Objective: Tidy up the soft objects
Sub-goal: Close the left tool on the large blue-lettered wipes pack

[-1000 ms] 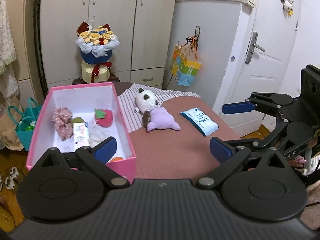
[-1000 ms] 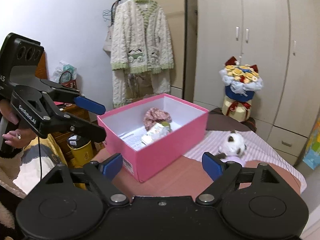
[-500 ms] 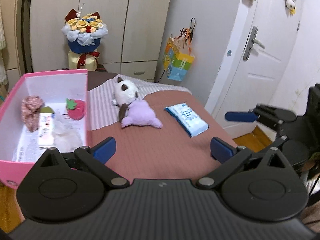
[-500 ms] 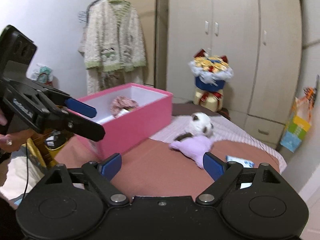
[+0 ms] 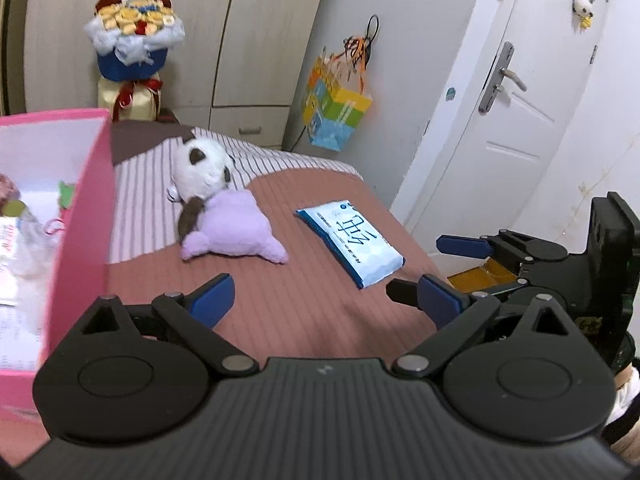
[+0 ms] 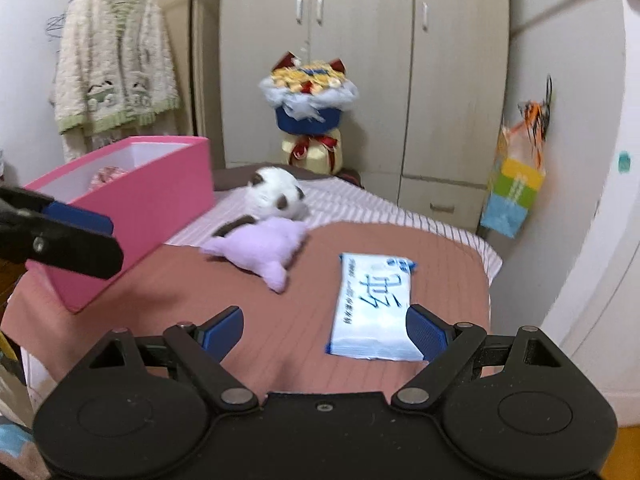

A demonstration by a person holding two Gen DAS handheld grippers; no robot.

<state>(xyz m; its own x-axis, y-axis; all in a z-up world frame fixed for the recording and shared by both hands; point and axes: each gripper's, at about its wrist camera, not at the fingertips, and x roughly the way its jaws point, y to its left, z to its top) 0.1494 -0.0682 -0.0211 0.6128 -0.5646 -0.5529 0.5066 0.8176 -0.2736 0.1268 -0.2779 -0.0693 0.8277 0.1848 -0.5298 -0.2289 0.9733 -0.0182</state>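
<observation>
In the left wrist view the left gripper fills the bottom of the frame with its jaws spread wide and nothing between them, over a brown, ribbed bench surface. At centre left lies a plush toy with a white head and a lilac body, partly on a striped cloth. Just right of centre, apart from the toy, a blue-and-white tissue pack lies flat. A pink box stands at the left edge, with small items inside that are too blurred to name. The right gripper enters at the right edge, jaws apart and empty. In the right wrist view the right gripper is at the bottom, the tissue pack just ahead of its right jaw, the plush toy at centre and the pink box at left. A flower bouquet stands before a wardrobe at the top.
</observation>
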